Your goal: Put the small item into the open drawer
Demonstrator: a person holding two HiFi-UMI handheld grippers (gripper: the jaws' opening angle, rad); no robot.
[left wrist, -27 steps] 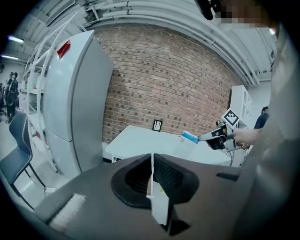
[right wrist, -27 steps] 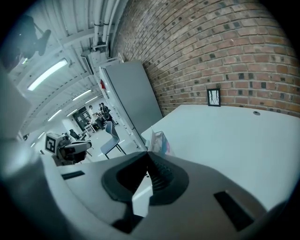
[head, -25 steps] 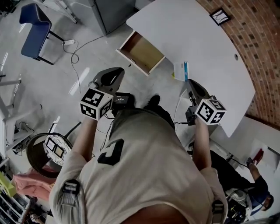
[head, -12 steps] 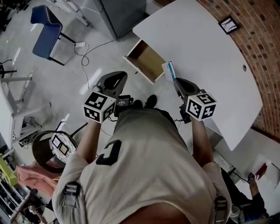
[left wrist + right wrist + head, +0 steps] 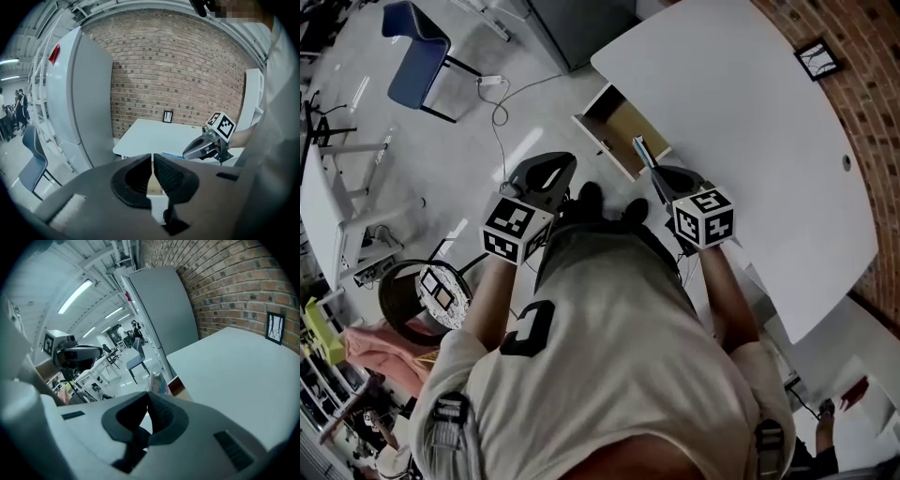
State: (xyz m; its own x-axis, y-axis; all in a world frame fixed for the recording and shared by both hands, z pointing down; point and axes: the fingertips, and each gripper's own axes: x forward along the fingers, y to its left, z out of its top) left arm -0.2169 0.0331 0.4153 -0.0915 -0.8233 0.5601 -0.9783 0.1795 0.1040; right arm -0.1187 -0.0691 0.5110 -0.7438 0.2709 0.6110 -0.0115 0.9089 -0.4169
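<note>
The open drawer [image 5: 617,128] juts from the white table [image 5: 750,122], its wooden bottom bare. My right gripper [image 5: 653,172] is shut on the small item [image 5: 639,150], a thin white packet with a blue edge, and holds it upright over the drawer's near right corner. In the right gripper view the small item [image 5: 157,382] sticks out past the closed jaws, beside the drawer's edge [image 5: 177,386]. My left gripper [image 5: 547,174] hangs over the floor left of the drawer, shut with nothing in it. The left gripper view shows its closed jaws and my right gripper [image 5: 205,146].
A tall grey cabinet [image 5: 581,23] stands behind the drawer. A blue chair [image 5: 417,56] and a cable [image 5: 502,98] lie on the floor at the left. A round stool with marker cards [image 5: 427,298] is at my lower left. A small framed picture [image 5: 818,58] leans by the brick wall.
My right gripper has carried the small item leftward from the table's edge to above the drawer's corner. My left gripper has kept its place left of the drawer.
</note>
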